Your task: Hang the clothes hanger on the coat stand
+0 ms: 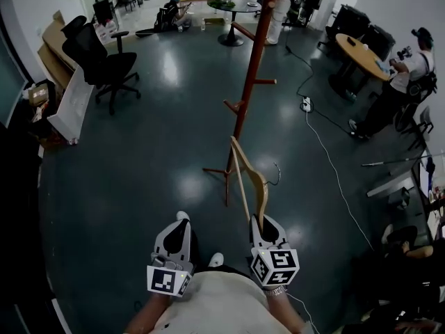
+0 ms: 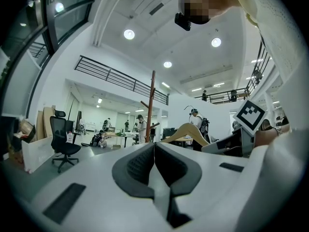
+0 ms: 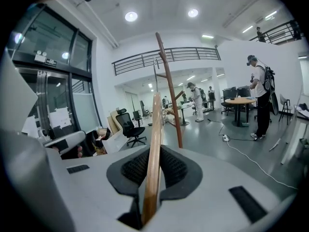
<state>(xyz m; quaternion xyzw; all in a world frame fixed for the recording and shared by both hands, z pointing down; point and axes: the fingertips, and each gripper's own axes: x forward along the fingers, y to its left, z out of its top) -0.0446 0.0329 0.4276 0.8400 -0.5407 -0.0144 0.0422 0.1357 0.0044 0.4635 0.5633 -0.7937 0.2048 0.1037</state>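
Note:
A pale wooden clothes hanger (image 1: 249, 176) with a thin metal hook stands edge-on in my right gripper (image 1: 265, 223), which is shut on its lower end; in the right gripper view the hanger (image 3: 154, 144) rises between the dark pads. Just beyond it stands the reddish-brown coat stand (image 1: 250, 75) with side pegs, its post (image 3: 170, 88) a little right of the hanger. My left gripper (image 1: 179, 227) hangs beside the right one, shut with nothing in it; its view shows the coat stand (image 2: 150, 108) and the hanger (image 2: 187, 131) to the right.
A black office chair (image 1: 104, 65) stands at the left. A white cable (image 1: 332, 165) and a power strip run across the dark floor right of the stand. Round tables (image 1: 361, 54) and several people are at the back and right.

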